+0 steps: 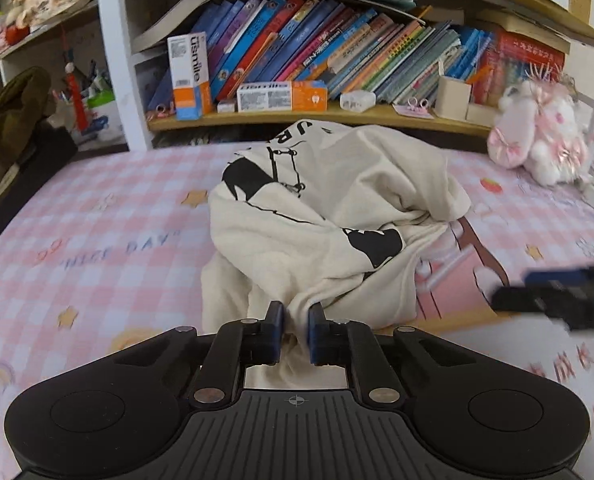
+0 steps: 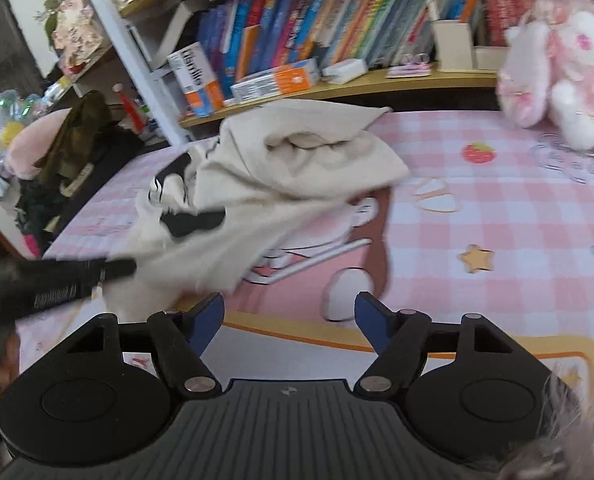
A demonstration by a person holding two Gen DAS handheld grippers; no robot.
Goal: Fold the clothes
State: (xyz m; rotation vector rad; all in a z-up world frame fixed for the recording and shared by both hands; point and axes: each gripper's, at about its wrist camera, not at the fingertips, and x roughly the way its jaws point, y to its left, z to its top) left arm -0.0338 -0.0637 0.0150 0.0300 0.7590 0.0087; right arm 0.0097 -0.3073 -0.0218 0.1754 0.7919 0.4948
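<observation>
left gripper [image 1: 295, 322] fingers pinched on cream shirt [image 1: 329, 216] hem | shirt heaped on bed [image 1: 97, 216], bulk at 12 | right gripper [image 2: 289, 316] fingers wide, holding nothing, shirt at its 11

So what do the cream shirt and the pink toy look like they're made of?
Shirt: soft matte knit, probably cotton jersey; it slumps in loose folds and carries a flat black print. Toy: fluffy synthetic plush, likely, with fuzzy pile and shiny satin-like bows.

Bright, even indoor light, soft shadows only. Strong fisheye bending at edges, dark corner vignetting. Right wrist view motion-blurred throughout; left view sharp centre, blurred smear at right edge.
</observation>
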